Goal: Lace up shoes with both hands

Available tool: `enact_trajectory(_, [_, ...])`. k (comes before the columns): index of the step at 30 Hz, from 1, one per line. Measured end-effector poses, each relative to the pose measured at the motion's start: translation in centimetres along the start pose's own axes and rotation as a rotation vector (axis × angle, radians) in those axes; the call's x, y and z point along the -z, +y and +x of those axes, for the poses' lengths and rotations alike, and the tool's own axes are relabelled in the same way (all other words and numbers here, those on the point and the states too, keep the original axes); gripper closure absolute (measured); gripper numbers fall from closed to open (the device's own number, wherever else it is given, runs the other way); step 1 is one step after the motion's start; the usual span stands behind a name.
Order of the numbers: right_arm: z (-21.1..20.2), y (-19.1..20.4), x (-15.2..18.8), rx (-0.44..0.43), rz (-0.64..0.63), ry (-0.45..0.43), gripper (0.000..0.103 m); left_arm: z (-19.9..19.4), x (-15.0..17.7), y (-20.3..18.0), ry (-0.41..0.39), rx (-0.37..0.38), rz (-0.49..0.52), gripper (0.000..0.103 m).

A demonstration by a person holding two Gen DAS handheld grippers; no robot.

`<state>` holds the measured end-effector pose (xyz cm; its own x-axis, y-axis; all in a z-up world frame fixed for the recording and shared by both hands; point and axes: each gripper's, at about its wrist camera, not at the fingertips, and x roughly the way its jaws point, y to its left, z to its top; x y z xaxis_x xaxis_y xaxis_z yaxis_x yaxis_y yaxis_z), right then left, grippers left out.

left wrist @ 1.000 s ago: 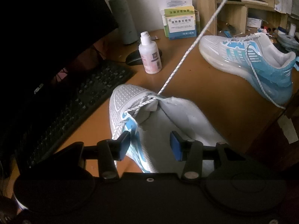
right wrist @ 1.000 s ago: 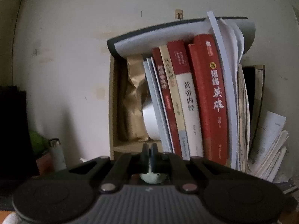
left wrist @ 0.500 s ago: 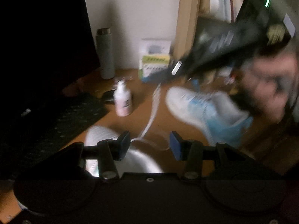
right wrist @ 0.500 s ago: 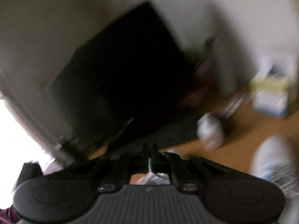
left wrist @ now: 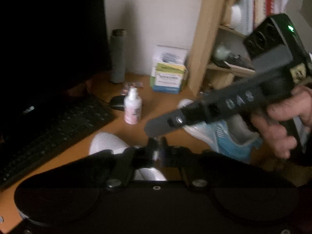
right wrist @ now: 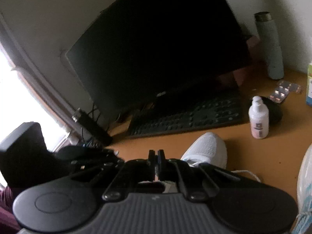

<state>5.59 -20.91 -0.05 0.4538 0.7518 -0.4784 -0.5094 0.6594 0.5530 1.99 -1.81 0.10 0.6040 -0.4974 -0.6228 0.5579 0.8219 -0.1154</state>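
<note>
A white and blue shoe lies close under both grippers; its white toe (left wrist: pixel 106 143) shows in the left wrist view and in the right wrist view (right wrist: pixel 207 150). A second white and blue shoe (left wrist: pixel 220 134) lies further right on the desk, partly behind the right gripper's body (left wrist: pixel 230 105). My left gripper (left wrist: pixel 158 152) is shut, with something pale between its tips that I cannot make out clearly. My right gripper (right wrist: pixel 156 160) is shut just above the near shoe; a white lace (right wrist: pixel 247 173) trails to its right.
A dark monitor (right wrist: pixel 156 44) and black keyboard (right wrist: pixel 187 115) fill the left of the orange desk (right wrist: pixel 273 148). A white bottle (right wrist: pixel 258 120), black mouse (left wrist: pixel 117 102), grey flask (left wrist: pixel 118 56), medicine boxes (left wrist: pixel 168 72) and blister packs (right wrist: pixel 284 91) stand behind. A wooden bookshelf (left wrist: pixel 206 37) rises at right.
My left gripper has gone from open to shut. My right gripper swung down from facing the bookshelf to just above the near shoe, and the taut lace has gone slack.
</note>
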Motion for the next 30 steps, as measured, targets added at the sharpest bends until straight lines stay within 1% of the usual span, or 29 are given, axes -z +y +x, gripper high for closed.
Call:
enact_trajectory(1, [0.1, 0.0, 0.0, -0.002, 0.000, 0.003, 0.096, 0.0, 0.0, 0.3, -0.002, -0.008, -0.010, 0.101])
enact_trajectory(2, [0.1, 0.0, 0.0, 0.001, 0.002, 0.004, 0.095, 0.0, 0.0, 0.7, -0.003, -0.011, -0.029, 0.101])
enact_trajectory(3, [0.1, 0.0, 0.0, 0.006, 0.005, 0.001, 0.091, 0.0, 0.0, 1.0, -0.006, -0.017, -0.048, 0.101])
enact_trajectory(4, [-0.1, -0.1, -0.2, 0.014, 0.013, -0.009, 0.082, -0.1, 0.0, 1.4, -0.014, -0.026, -0.068, 0.101])
enact_trajectory(6, [-1.0, -0.3, -0.5, 0.025, 0.020, -0.046, 0.081, -0.3, -0.1, 2.7, -0.029, -0.032, -0.147, 0.101])
enact_trajectory(7, [-1.3, -0.3, -0.5, 0.052, -0.008, -0.050, 0.080, -0.4, -0.1, 3.0, -0.035, -0.031, -0.174, 0.101])
enact_trajectory(9, [-0.9, 0.5, 0.0, 0.113, -0.151, 0.002, 0.079, -0.5, -0.1, 3.8, -0.043, -0.017, -0.233, 0.101])
enact_trajectory(11, [0.3, 1.8, 0.8, 0.150, -0.304, 0.059, 0.076, -0.5, -0.1, 4.3, -0.048, 0.009, -0.286, 0.101])
enact_trajectory(12, [0.6, 2.2, 1.0, 0.158, -0.338, 0.067, 0.076, -0.5, -0.1, 4.5, -0.049, 0.029, -0.316, 0.101])
enact_trajectory(14, [1.9, 3.6, 1.9, 0.190, -0.481, 0.070, 0.076, -0.6, 0.0, 4.6, -0.050, 0.045, -0.341, 0.101])
enact_trajectory(16, [3.0, 4.3, 2.4, 0.206, -0.552, 0.069, 0.075, -0.8, 0.0, 4.6, -0.050, 0.057, -0.355, 0.101])
enact_trajectory(17, [3.7, 4.5, 2.5, 0.214, -0.580, 0.068, 0.075, -0.8, 0.0, 4.6, -0.048, 0.063, -0.362, 0.101])
enact_trajectory(19, [4.1, 4.7, 2.6, 0.210, -0.596, 0.045, 0.076, -0.9, 0.1, 4.8, -0.043, 0.073, -0.380, 0.101])
enact_trajectory(21, [4.3, 4.8, 2.6, 0.197, -0.602, 0.020, 0.084, -1.0, 0.3, 5.0, -0.041, 0.077, -0.400, 0.101])
enact_trajectory(23, [4.5, 4.6, 2.5, 0.181, -0.595, 0.025, 0.097, -1.1, 0.3, 5.1, -0.041, 0.075, -0.405, 0.101])
enact_trajectory(24, [4.6, 4.5, 2.5, 0.172, -0.591, 0.028, 0.100, -1.0, 0.3, 5.2, -0.039, 0.077, -0.402, 0.101])
enact_trajectory(25, [4.6, 4.4, 2.5, 0.167, -0.589, 0.028, 0.100, -1.1, 0.3, 5.1, -0.036, 0.075, -0.398, 0.100])
enact_trajectory(27, [4.7, 4.5, 2.6, 0.171, -0.599, 0.030, 0.100, -1.2, 0.3, 5.1, -0.035, 0.069, -0.391, 0.093])
enact_trajectory(28, [4.8, 4.6, 2.6, 0.182, -0.611, 0.031, 0.100, -1.3, 0.3, 5.2, -0.039, 0.063, -0.391, 0.080])
enact_trajectory(29, [4.8, 4.7, 2.6, 0.198, -0.622, 0.034, 0.100, -1.4, 0.4, 5.3, -0.045, 0.058, -0.398, 0.071])
enact_trajectory(30, [4.9, 4.7, 2.6, 0.207, -0.627, 0.037, 0.100, -1.4, 0.4, 5.4, -0.052, 0.060, -0.405, 0.071])
